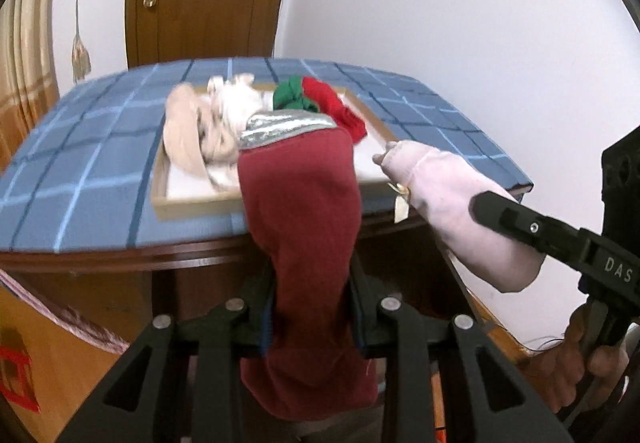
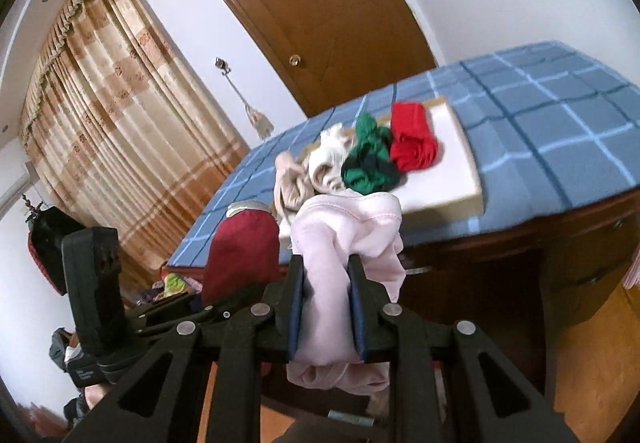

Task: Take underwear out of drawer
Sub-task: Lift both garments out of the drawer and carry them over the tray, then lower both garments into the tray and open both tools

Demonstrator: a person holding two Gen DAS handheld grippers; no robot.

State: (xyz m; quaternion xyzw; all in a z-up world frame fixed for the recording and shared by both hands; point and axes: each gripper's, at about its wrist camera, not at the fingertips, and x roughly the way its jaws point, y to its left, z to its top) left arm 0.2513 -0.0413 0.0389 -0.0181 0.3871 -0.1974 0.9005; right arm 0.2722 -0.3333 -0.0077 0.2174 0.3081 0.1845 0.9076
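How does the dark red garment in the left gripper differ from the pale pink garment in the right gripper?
The dark red garment with a silver waistband is deep maroon with a shiny band on top; the pale pink garment is plain and light, with stitched edges. The red one stands up smooth and tall from the left gripper; the pink one bunches and droops over the right gripper. Both are clamped between shut jaws in front of the blue checked tabletop.

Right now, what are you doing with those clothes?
A person is holding a gripper in each hand. The left gripper is shut on a dark red garment, and the right gripper is shut on a pale pink garment. Ahead, a shallow wooden tray on a blue checked cloth already holds beige, white, green and red pieces.
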